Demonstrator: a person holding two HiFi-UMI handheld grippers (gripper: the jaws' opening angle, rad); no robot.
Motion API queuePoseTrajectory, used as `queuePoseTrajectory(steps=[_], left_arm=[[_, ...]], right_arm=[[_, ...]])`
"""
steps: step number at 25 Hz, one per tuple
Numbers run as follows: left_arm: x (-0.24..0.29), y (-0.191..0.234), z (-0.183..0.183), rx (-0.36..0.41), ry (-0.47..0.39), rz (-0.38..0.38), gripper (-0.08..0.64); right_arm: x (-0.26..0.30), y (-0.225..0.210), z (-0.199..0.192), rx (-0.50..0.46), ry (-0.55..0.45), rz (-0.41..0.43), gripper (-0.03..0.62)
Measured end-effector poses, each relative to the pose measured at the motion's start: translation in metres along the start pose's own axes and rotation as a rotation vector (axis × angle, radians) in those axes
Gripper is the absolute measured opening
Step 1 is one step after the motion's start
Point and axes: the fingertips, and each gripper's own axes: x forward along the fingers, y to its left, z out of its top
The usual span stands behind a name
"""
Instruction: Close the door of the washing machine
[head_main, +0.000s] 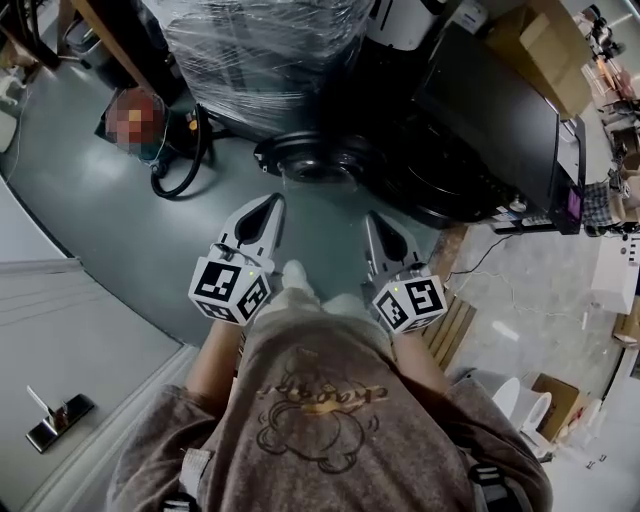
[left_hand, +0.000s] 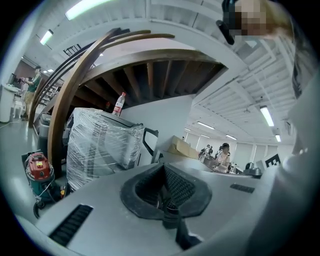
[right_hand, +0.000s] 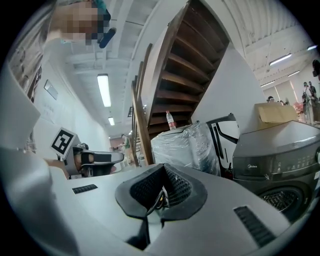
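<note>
The person held both grippers out from the waist. The left gripper (head_main: 272, 205) and the right gripper (head_main: 372, 220) each had their jaws pressed together on nothing. The dark washing machine (head_main: 490, 120) stood at about two o'clock from them. Its round door (head_main: 315, 160) hung swung out at twelve o'clock, ahead of both pairs of fingertips and touching neither.

Closed hand-held gripper (left_hand: 165, 187) before wrapped appliance (left_hand: 100, 147)

Left hand-held gripper (head_main: 268, 207) and right hand-held gripper (head_main: 373, 224) point forward, jaws together, empty.
</note>
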Motion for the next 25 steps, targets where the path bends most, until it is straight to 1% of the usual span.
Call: queuePoseTrajectory(steps=[6,12,14,17,19,20,21,22,25], left_arm=[[0.024,0.022,0.009,-0.007,0.003,0.000,0.000],[0.041,0.028,0.013,-0.009,0.003,-0.015,0.000],[0.046,0.028,0.013,-0.008,0.004,-0.025,0.000],[0.053,0.031,0.015,-0.008,-0.006,-0.023,0.002],[0.058,0.032,0.016,-0.006,-0.006,-0.027,0.004],[0.061,0.031,0.016,-0.008,-0.005,-0.035,0.035],[0.063,0.031,0.015,-0.010,-0.003,-0.045,0.090],[0.066,0.030,0.015,-0.011,-0.001,-0.055,0.113],[0.072,0.028,0.011,-0.005,0.014,-0.092,0.191]], right_arm=[[0.030,-0.010,0.010,0.003,-0.006,-0.009,-0.005],[0.038,-0.026,0.015,0.012,-0.014,-0.020,-0.005],[0.040,-0.029,0.014,0.015,-0.010,-0.008,-0.005],[0.046,-0.031,0.011,0.026,0.003,0.032,0.001],[0.051,-0.033,0.009,0.032,0.008,0.059,0.039],[0.054,-0.034,0.009,0.032,0.009,0.071,0.055],[0.057,-0.035,0.009,0.032,0.009,0.082,0.067],[0.059,-0.036,0.009,0.032,0.008,0.093,0.087],[0.069,-0.038,0.008,0.011,0.020,0.118,0.181]])
